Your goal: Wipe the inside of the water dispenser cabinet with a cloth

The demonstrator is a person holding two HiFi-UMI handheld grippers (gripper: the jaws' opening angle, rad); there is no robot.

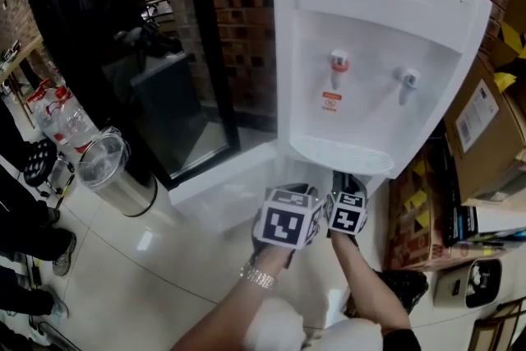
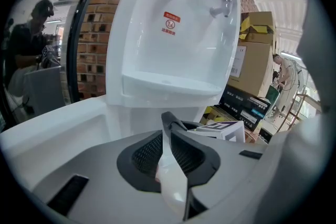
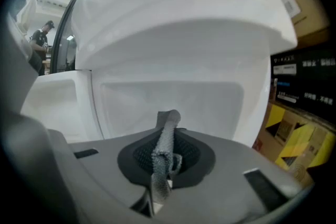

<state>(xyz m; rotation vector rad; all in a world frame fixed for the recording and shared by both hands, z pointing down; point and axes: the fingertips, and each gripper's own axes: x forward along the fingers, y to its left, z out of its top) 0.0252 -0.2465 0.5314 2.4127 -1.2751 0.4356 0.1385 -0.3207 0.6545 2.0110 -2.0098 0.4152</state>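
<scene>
The right gripper (image 3: 167, 131) has its fingers (image 3: 185, 150) pressed fully together on a grey, knobbly cloth (image 3: 160, 165). The cloth is pinched in the seam between them, runs up to the tips and trails back in a small loop toward the camera. Just to its left, the left gripper (image 2: 170, 136) is likewise closed, its fingers (image 2: 185, 150) clamped on a thin, glossy white strip (image 2: 173, 178); I can't tell what that strip is made of. From above, the two grippers sit side by side, almost touching, each held in a hand, with a metal watch (image 1: 260, 278) on the left wrist. They are low down, beneath the drip ledge (image 1: 341, 154) of the white dispenser (image 1: 370, 53). Straight ahead of the cloth is the pale recess of the cabinet (image 3: 173, 99), with its door (image 1: 220, 177) swung open to the left. Whether the cloth's tip reaches the cabinet I can't make out. Higher on the dispenser are two taps (image 1: 339, 66) and a small red label. On the floor to the left stands a steel bin (image 1: 115, 173) with a clear liner, beside a dark glass door (image 1: 140, 53). Cardboard boxes (image 1: 485, 127) are stacked to the right, and a brick wall (image 1: 242, 4) stands behind.
</scene>
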